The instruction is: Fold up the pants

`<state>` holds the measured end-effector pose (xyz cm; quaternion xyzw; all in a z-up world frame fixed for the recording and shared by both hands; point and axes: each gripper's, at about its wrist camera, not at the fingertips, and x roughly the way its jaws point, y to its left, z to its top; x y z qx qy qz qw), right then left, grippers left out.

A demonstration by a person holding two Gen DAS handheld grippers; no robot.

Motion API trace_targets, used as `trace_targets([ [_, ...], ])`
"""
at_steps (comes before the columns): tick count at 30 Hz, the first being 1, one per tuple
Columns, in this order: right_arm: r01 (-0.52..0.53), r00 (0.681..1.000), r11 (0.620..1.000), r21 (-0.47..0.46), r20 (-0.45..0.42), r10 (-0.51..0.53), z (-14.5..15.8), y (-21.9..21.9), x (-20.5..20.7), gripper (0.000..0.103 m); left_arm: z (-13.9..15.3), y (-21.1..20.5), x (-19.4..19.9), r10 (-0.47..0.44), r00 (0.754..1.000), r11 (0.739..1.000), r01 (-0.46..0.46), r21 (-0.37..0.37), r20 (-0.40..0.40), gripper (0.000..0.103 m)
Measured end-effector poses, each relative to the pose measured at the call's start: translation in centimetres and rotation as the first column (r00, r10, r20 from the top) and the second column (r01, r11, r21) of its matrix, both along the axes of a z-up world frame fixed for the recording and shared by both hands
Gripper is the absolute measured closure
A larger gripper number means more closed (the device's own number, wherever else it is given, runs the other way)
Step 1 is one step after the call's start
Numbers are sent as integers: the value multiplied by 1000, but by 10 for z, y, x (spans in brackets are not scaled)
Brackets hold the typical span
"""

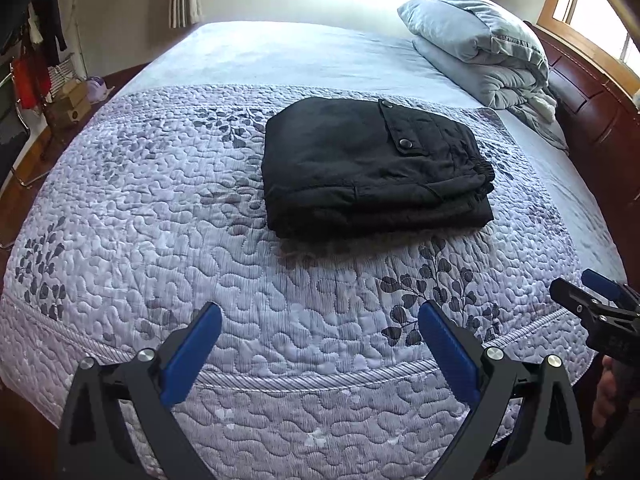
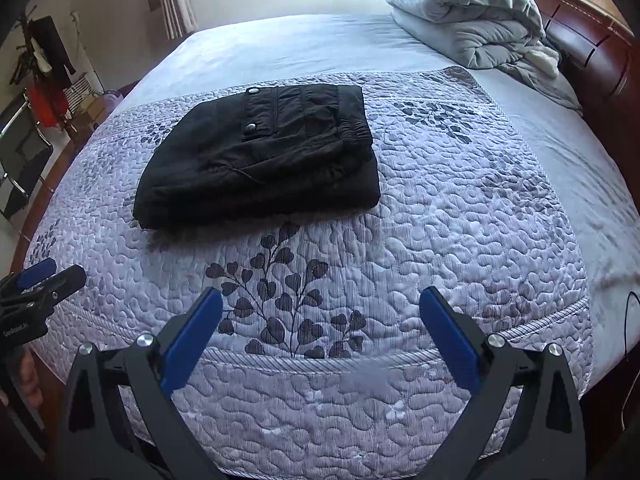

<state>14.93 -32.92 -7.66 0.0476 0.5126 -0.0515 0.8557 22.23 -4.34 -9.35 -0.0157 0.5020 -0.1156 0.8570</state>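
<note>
Black pants (image 1: 372,168) lie folded into a thick square stack on the quilted lilac bedspread (image 1: 160,208), pocket flap with snap buttons on top. In the right wrist view the same pants (image 2: 260,156) sit left of centre. My left gripper (image 1: 320,316) hangs open over the near edge of the bed, well short of the pants, nothing between its blue pads. My right gripper (image 2: 320,300) is open too, empty, above the leaf pattern near the bed's edge. Each gripper shows at the side of the other's view: the right gripper (image 1: 592,292), the left gripper (image 2: 48,274).
A folded grey duvet and pillow (image 1: 476,44) are piled at the head of the bed by the dark wooden headboard (image 1: 592,92). A clothes rack and boxes (image 1: 48,72) stand on the floor to the left. Windows line the far wall.
</note>
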Motion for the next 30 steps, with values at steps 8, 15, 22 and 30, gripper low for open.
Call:
trace_targets([
  [8, -5, 1000, 1000, 6, -6, 5, -4, 1, 4, 4, -1, 0, 2, -3, 1000, 1000, 3, -6, -1, 4],
  [15, -14, 1000, 1000, 5, -13, 14, -8, 3, 7, 4, 0, 1, 3, -5, 1000, 1000, 5, -17, 12, 4],
  [22, -13, 1000, 1000, 7, -13, 13, -10, 3, 7, 4, 2, 1, 4, -4, 1000, 1000, 4, -16, 22, 4],
  [30, 6, 1000, 1000, 16, -7, -6, -9, -1, 5, 4, 5, 4, 3, 10, 1000, 1000, -10, -15, 26, 4],
])
